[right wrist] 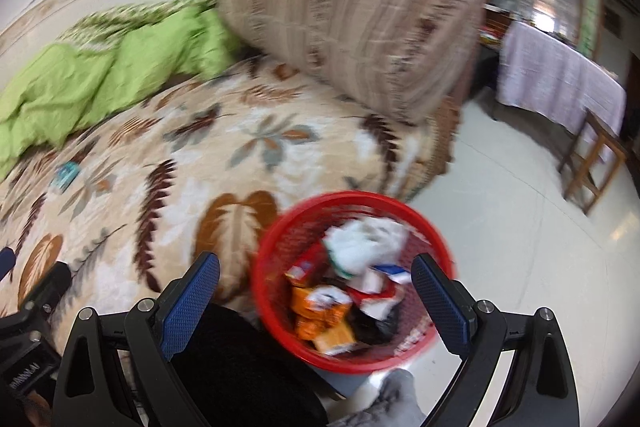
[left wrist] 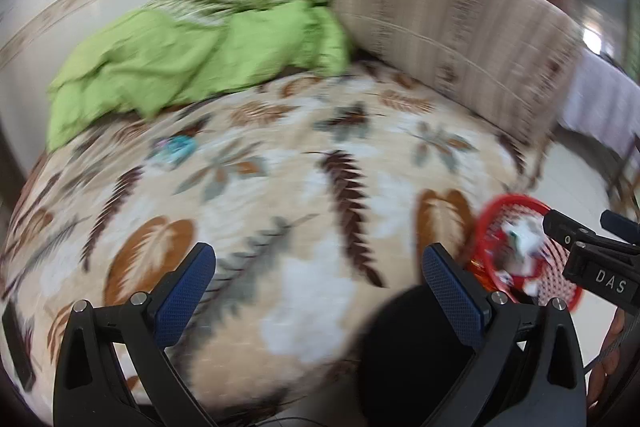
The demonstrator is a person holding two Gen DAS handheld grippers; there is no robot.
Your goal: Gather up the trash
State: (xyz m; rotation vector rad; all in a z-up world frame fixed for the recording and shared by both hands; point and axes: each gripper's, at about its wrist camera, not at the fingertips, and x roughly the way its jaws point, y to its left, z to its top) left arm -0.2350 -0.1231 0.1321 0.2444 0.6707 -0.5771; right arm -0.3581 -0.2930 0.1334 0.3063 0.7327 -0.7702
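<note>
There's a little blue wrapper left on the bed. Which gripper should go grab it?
Probably the left hand-held gripper. It is open and empty, and the blue wrapper lies on the bedspread ahead of it. The right hand-held gripper, also open, faces the red basket, with the wrapper far to its left.

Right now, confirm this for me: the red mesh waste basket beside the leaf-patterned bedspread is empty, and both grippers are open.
Not quite. The red mesh waste basket is not empty: the right wrist view shows white crumpled paper and orange wrappers inside it. The rest stands: it sits beside the leaf-patterned bedspread, and the left gripper and right gripper are both open.
</note>
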